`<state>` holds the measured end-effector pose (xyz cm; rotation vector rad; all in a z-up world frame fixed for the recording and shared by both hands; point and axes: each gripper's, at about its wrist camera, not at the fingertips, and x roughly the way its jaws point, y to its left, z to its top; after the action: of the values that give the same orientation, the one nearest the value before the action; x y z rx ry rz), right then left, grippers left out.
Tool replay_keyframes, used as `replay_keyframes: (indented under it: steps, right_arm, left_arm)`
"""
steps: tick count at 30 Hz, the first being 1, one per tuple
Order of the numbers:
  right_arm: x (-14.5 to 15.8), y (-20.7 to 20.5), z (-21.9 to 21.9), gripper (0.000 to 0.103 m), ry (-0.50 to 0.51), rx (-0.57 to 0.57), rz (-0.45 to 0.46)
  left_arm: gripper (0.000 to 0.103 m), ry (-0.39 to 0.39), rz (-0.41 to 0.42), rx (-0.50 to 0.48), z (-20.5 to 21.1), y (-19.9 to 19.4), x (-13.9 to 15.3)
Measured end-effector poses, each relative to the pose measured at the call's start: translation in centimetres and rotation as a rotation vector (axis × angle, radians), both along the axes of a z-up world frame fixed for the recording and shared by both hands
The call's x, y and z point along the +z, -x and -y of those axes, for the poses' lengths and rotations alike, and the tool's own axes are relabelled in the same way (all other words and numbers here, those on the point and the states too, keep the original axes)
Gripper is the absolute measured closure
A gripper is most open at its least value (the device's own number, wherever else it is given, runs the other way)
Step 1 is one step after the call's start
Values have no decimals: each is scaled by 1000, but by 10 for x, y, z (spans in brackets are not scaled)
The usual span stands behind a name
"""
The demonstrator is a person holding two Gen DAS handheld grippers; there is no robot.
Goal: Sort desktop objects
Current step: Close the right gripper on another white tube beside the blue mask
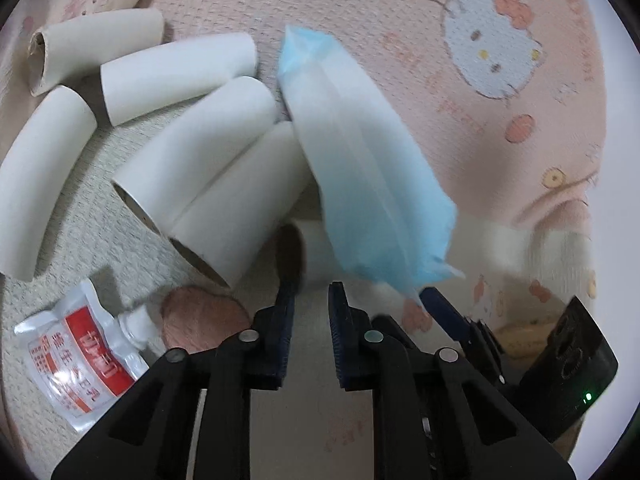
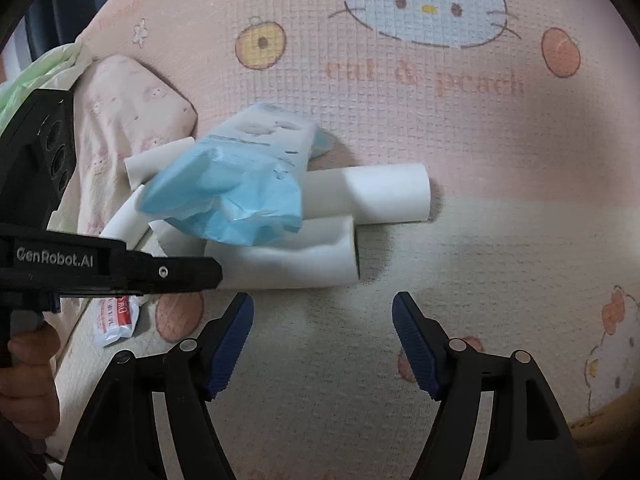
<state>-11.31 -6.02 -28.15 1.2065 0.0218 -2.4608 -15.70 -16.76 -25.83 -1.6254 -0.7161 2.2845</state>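
So a blue-and-white packet (image 2: 236, 188) is draped over the pile of white paper tubes (image 2: 304, 252) on the cartoon mat (image 2: 440, 260). Left tool (image 1: 310, 292) is narrowed, nothing pinched; right tool (image 2: 322, 308) is spread wide, empty. A pick looks about to be set up, so the packet probably needs lifting off first.

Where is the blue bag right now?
The blue bag lies on top of the white tubes on the cat mat. In the right wrist view it is left of centre; in the left wrist view it is just above the left gripper.
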Motion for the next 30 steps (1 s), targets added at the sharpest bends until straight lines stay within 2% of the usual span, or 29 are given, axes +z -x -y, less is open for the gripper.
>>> replay_keyframes:
  steps: [6, 10, 13, 15, 17, 22, 26, 30]
  right_arm:
    - [-4, 3, 8, 32, -37, 57, -13]
    - [-3, 0, 12, 32, -39, 85, -35]
    - [-3, 0, 15, 32, -77, 94, -62]
    - [-3, 4, 16, 32, -84, 103, -73]
    - [-2, 9, 18, 32, -79, 106, -75]
    - [-4, 20, 20, 32, -49, 142, -51]
    - [-3, 14, 17, 32, -29, 153, -54]
    - [0, 6, 14, 32, -12, 165, -40]
  left_arm:
    - [84, -14, -14, -3, 6, 9, 1]
    - [82, 48, -67, -47, 1, 12, 7]
    - [72, 104, -102, -66, -4, 12, 12]
    - [63, 91, -108, -80, -3, 12, 13]
    - [61, 78, -108, -81, -4, 13, 12]
    - [61, 85, -110, -85, -10, 13, 10]
    - [62, 44, -102, -109, -11, 11, 10]
    - [62, 58, -107, -108, -17, 5, 15]
